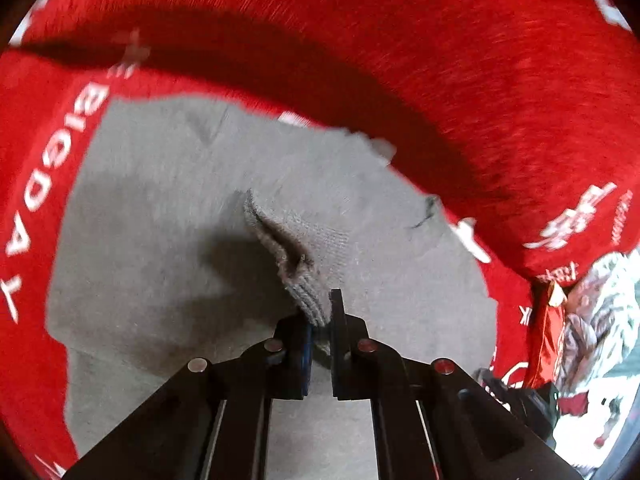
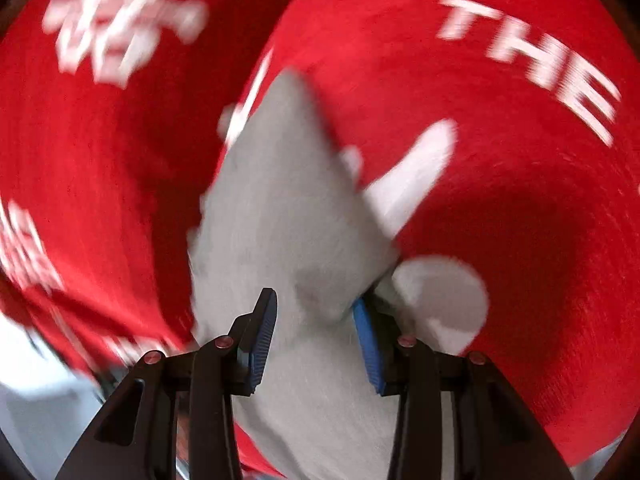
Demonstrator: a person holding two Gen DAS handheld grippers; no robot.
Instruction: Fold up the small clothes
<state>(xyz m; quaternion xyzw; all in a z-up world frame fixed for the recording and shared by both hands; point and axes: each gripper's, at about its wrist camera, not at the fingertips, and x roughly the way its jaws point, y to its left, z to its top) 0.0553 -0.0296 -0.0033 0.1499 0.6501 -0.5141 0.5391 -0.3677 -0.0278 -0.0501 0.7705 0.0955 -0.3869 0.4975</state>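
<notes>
Grey knit garment (image 1: 256,216) is lying flat on the red printed cloth (image 1: 460,60), its ribbed edge (image 1: 308,280) rising straight ahead into the left tongs (image 1: 322,312), which are pinching that edge between nearly closed jaws. Right tongs (image 2: 316,316) are standing spread, the same grey fabric running lengthwise away between the blue ribbed pads (image 2: 264,340), though blur is hiding whether they are touching it; left hand is looking better placed to lead the fold
</notes>
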